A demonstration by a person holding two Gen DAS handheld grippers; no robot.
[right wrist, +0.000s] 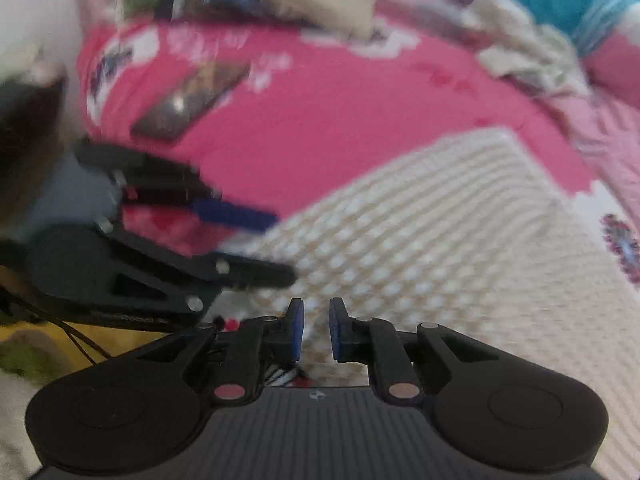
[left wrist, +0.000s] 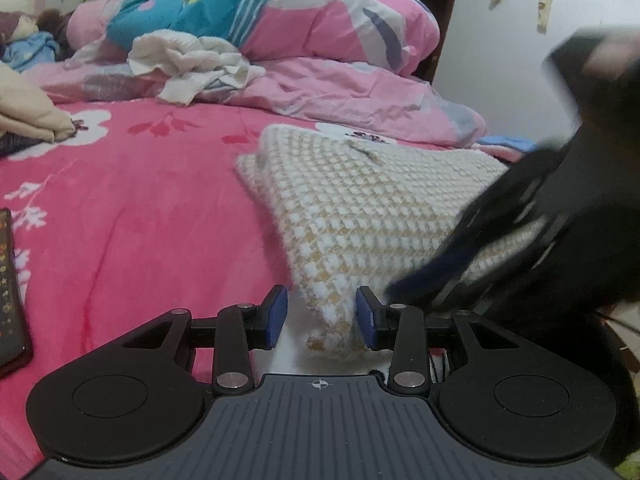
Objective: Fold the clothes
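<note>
A cream and yellow knitted garment (left wrist: 360, 208) is laid on the pink flowered bed sheet (left wrist: 140, 220), toward the near edge of the bed. It is seen as a compact, roughly triangular shape with a doubled edge along its far side, so at least one fold is judged to have been made already; its near corner hangs over the bed edge.

That near corner is found between the blue pads of the left tool (left wrist: 322, 318). The jaws are held partly apart, and only the right-hand pad appears to touch the knit; a clear gap is seen at the other pad, so no firm clamp is shown. The right tool (right wrist: 316, 330) is pointed steeply down over the near part of the same garment. Its jaws are set narrowly apart, and whether any fabric is pinched between them cannot be told from the blurred view.

Further out, a crumpled white garment (left wrist: 192, 64) is seen on the pink duvet (left wrist: 340, 92) at the head of the bed, and a beige item (left wrist: 32, 112) lies at the left. A dark phone-like object (right wrist: 192, 100) rests on the sheet.

The task is judged to be partway: the knitted piece needs a last fold or smoothing, and the other clothes appear untouched.
</note>
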